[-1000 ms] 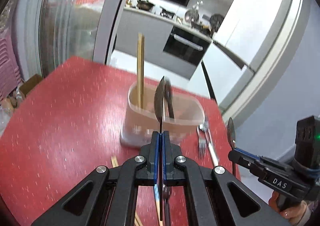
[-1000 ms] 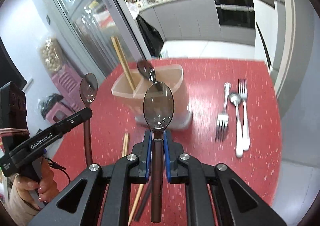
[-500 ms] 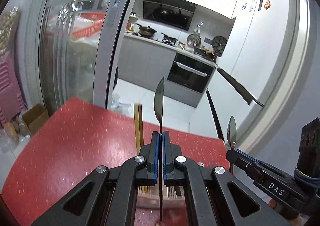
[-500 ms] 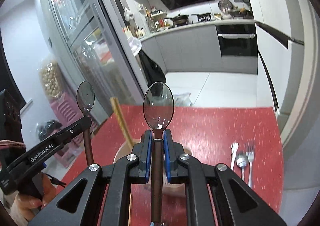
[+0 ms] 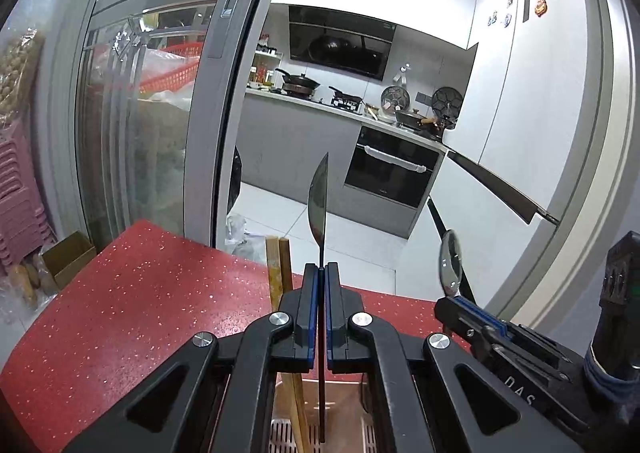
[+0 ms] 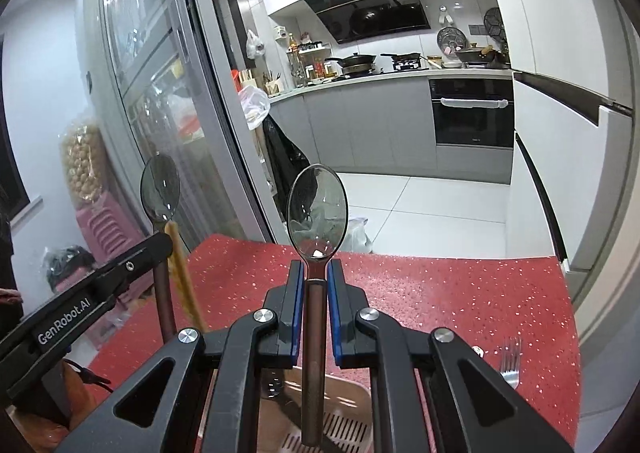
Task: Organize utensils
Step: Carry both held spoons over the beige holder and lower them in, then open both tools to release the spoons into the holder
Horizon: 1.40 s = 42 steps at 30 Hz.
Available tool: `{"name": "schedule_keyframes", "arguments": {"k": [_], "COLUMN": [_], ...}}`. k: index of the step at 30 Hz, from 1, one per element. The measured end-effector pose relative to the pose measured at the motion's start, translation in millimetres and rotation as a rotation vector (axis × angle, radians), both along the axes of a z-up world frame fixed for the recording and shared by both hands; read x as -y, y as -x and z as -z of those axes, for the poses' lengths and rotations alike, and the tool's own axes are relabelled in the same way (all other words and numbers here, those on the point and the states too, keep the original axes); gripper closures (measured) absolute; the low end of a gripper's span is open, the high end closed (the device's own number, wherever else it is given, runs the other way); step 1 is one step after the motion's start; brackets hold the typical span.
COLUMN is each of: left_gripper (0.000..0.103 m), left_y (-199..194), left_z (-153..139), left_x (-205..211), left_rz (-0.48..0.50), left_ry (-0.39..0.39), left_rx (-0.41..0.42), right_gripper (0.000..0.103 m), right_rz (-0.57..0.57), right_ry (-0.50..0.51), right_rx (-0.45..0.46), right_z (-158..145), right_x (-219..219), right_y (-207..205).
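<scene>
Both spoons are now right over the holder! The left hand-held gripper (image 5: 320, 273) is clamped on a spoon (image 5: 319, 209) seen edge-on, bowl up, handle hanging down over the slotted floor of the beige utensil holder (image 5: 340, 405) at the bottom of the frame. A second ago that holder stood ahead at mid-frame on the red counter (image 5: 140, 313); now it has slid under the fingers, with the wooden chopsticks (image 5: 278, 265) poking up just left of them. The right hand-held gripper (image 6: 313, 277) is clamped on the brown-handled spoon (image 6: 317, 209), its handle tip over the holder too. The forks (image 6: 510, 361), mid-right before, now sit at the lower right.
</scene>
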<state>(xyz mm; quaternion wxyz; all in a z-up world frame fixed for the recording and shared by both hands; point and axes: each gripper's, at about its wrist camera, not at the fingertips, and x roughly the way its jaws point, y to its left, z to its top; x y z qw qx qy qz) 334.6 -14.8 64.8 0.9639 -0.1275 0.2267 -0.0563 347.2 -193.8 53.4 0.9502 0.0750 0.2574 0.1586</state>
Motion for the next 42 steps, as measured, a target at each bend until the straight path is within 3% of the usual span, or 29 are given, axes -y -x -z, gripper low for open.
{"name": "schedule_keyframes", "arguments": {"k": [10, 18, 27, 29, 33, 36, 42], "left_gripper": [0.078, 0.078, 0.078, 0.078, 0.078, 0.078, 0.078], "left_y": [20.4, 34.0, 43.4, 45.3, 46.4, 44.7, 50.3], "left_z": [31.7, 43.5, 51.0, 51.9, 53.5, 56.9, 51.4], "left_x": [11.0, 10.9, 10.1, 9.6, 9.3, 7.6, 6.9], "left_rz": [-0.016, -0.034, -0.036, -0.035, -0.024, -0.014, -0.02], "left_ry": [-0.069, -0.105, -0.145, -0.147, -0.155, -0.152, -0.163], "left_rx": [0.035, 0.006, -0.055, -0.067, -0.092, -0.132, -0.132], "right_gripper": [0.091, 0.091, 0.09, 0.087, 0.071, 0.07, 0.069], "right_rz": [-0.031, -0.05, -0.061, -0.072, -0.073, -0.067, -0.06], "right_ry": [0.036, 0.064, 0.068, 0.065, 0.074, 0.054, 0.023], "right_rx": [0.021, 0.042, -0.021, -0.044, -0.05, -0.062, -0.051], "right_z": [29.6, 37.9, 42.3, 42.3, 41.5, 38.8, 28.2], "right_x": [-0.2, 0.1, 6.0, 6.9, 7.7, 11.6, 23.1], "right_y": [6.1, 25.8, 37.0, 37.8, 42.3, 45.9, 61.4]}}
